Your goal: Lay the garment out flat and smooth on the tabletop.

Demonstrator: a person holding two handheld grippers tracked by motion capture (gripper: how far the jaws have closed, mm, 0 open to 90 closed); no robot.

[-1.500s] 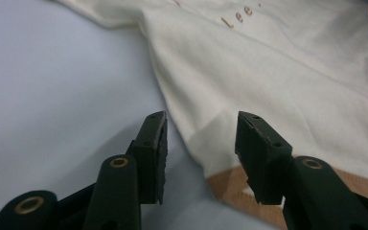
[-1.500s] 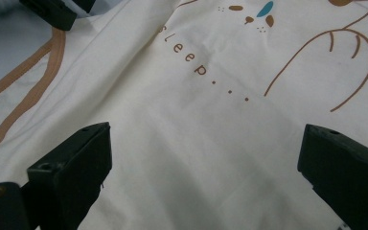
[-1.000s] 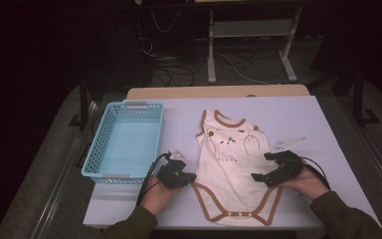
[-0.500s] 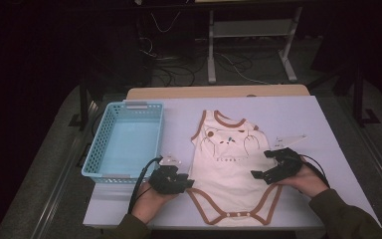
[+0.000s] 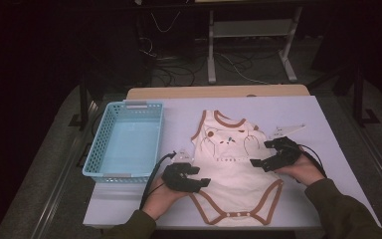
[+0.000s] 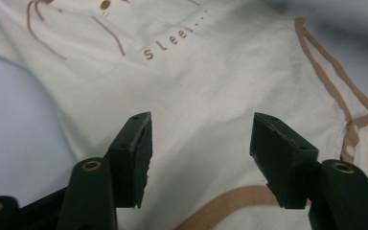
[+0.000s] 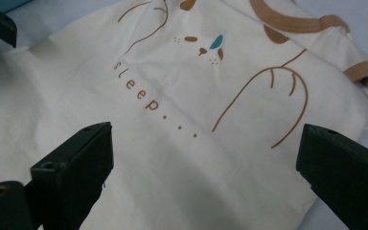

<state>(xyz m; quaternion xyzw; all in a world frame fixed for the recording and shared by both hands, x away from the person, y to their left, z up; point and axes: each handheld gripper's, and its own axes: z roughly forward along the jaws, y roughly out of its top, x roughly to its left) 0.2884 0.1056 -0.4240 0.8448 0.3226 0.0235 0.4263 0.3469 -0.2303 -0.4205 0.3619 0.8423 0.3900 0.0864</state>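
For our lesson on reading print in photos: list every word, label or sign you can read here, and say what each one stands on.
"sleep . . ." in brown lower-case letters, on the chest of the cream bodysuit, below the printed animal face.
The white tag lying on the table beside the bodysuit: too small to tell if it carries print.
The blue basket: no readable lettering.

Dim lab: floor cables [image 5: 179, 69], metal stand legs [image 5: 211, 55].
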